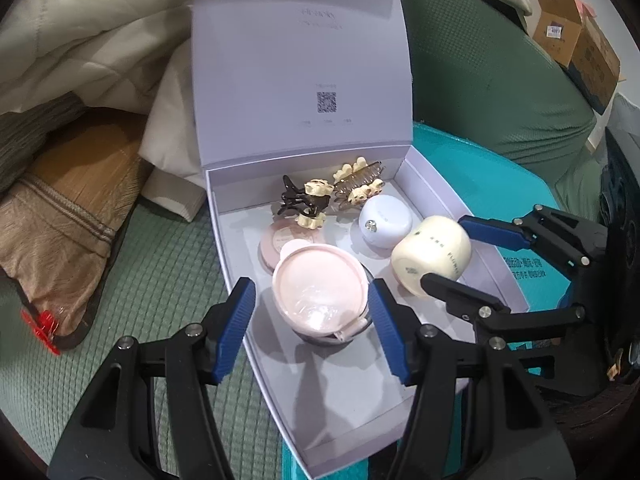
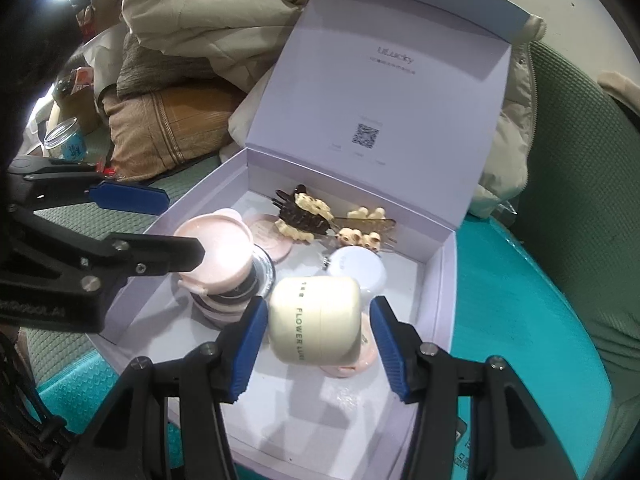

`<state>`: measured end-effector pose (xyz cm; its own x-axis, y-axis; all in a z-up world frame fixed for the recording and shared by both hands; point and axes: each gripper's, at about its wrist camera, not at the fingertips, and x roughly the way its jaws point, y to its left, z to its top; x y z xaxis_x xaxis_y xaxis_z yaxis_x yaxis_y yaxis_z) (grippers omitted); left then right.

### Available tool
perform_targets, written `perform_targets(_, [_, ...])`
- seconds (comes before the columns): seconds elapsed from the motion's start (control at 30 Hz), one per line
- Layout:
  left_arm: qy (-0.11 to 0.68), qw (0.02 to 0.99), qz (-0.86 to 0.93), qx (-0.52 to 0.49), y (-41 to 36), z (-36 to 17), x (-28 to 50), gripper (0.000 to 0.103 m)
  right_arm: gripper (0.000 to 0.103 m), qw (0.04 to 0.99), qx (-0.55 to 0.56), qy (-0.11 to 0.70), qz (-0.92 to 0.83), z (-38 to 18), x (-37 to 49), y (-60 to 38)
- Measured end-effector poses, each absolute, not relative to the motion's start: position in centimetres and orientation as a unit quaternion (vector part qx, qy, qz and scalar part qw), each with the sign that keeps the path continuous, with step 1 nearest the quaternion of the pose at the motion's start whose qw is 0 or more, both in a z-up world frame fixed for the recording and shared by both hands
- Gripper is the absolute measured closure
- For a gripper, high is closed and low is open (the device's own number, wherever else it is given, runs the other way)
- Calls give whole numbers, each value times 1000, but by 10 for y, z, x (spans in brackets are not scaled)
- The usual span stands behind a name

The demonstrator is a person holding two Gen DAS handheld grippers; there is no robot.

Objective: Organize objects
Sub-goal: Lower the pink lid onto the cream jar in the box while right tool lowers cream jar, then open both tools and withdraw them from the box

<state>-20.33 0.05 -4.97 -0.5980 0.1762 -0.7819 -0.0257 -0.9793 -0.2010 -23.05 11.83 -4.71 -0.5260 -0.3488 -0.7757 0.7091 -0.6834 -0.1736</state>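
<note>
An open lavender gift box [image 1: 424,176] holds the objects. Over its middle, my left gripper [image 1: 311,285] is shut on a glass jar with a pink lid [image 1: 320,304], one pad on either side. My right gripper [image 2: 318,304] is shut on a cream "FLOWER" jar [image 2: 316,320], which hangs tilted above the box floor. The left wrist view shows that cream jar [image 1: 430,252] at the box's right wall. Inside the box lie two hair claws [image 1: 308,200], a pink compact [image 1: 276,242] and a pale round jar with a gem [image 1: 386,220]. A second pink compact [image 2: 352,364] lies under the cream jar.
The box's lid [image 1: 300,60] stands upright at the back. The box rests on a teal mat [image 2: 520,320] over green quilted fabric [image 1: 168,280]. A tan pillow [image 1: 68,216] and a cream jacket [image 1: 92,40] lie at the left. Cardboard boxes [image 1: 580,40] sit far right.
</note>
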Motion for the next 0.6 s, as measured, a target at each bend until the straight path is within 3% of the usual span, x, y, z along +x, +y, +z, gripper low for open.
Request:
perform_targets(0.33, [-101, 33, 890, -443, -15, -47, -196, 45, 49, 323, 375, 223, -840, -48, -239, 109])
perform_targets(0.6, [-112, 12, 892, -438, -21, -43, -197, 36, 48, 298, 368, 218, -853, -31, -244, 113])
